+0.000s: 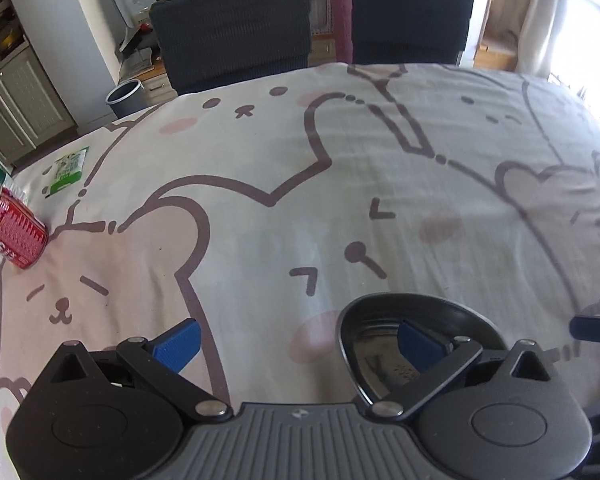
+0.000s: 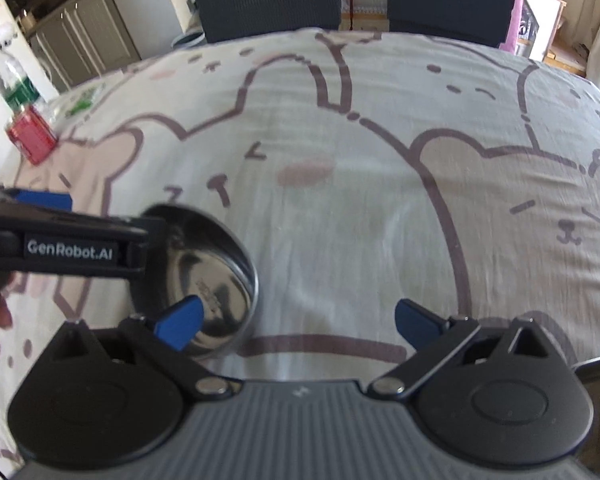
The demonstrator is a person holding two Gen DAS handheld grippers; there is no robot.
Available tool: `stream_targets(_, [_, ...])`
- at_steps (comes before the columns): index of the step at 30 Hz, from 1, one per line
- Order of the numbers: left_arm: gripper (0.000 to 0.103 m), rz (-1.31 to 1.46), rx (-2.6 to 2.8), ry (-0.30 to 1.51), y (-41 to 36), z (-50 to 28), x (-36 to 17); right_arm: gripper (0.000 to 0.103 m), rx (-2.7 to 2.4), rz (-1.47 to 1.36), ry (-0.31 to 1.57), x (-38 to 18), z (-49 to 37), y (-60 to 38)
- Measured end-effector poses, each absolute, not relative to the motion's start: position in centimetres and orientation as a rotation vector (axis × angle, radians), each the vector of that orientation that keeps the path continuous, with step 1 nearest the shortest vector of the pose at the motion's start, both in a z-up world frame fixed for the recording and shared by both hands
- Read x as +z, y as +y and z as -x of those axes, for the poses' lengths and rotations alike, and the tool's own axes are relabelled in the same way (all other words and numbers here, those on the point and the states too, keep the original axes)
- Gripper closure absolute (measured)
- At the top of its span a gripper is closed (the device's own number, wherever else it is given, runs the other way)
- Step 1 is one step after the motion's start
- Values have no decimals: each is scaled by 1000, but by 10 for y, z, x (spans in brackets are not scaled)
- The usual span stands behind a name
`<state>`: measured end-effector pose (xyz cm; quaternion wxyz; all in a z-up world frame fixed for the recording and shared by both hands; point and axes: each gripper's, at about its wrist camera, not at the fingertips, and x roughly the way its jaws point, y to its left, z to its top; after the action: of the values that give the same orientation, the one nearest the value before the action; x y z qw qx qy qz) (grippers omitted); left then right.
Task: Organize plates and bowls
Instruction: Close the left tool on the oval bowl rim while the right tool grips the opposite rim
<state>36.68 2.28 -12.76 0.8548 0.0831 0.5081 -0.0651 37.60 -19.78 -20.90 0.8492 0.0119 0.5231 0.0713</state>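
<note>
Left hand-held gripper point(image 1: 296, 342): jaws spread wide, nothing clamped. Its right finger point(image 1: 420, 346) dips inside the steel bowl point(image 1: 400, 320); the left finger sits out over bare cloth. Judged to be straddling the bowl's left wall, ready to pinch the rim.

Right hand-held gripper point(image 2: 298, 322): also wide open, empty. Its left finger point(image 2: 180, 322) overlaps the same bowl in view; contact cannot be told.

Bowl sits upright on the bear-print tabletop point(image 1: 340, 200), near edge, between the two grippers. A metal edge at the right-wrist view's lower right is too cropped to identify.

Far left, well apart: red drink can point(image 1: 14, 232), green packet point(image 1: 68, 168), plastic bottle point(image 2: 14, 80).
</note>
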Motion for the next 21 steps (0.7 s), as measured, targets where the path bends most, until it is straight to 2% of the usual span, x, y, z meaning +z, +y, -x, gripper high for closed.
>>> stream_targets(7, [2,-216,-115,1084,31,-371,-132,0,163,92,1133,-219,-376,-199])
stream_targets(10, [7,-199,-133,1094,37,-370,-131,1,161,109,1131,-221,-376,-201])
stream_targets(13, [19,-171,-160,1108,39,-368,-131,7,177,94,1135,-219,-377,-202])
stream_targets(16, [33,-136,-179,1119,41,-366,-129,21,203,62,1144,-217,-379,-202])
stream_targets(18, [47,-83,-191,1135,44,-366,-128,34,226,53,1141,-215,-380,-199])
stream_targets(21, [57,-4,-198,1153,49,-366,-127,47,253,68,1129,-212,-379,-193])
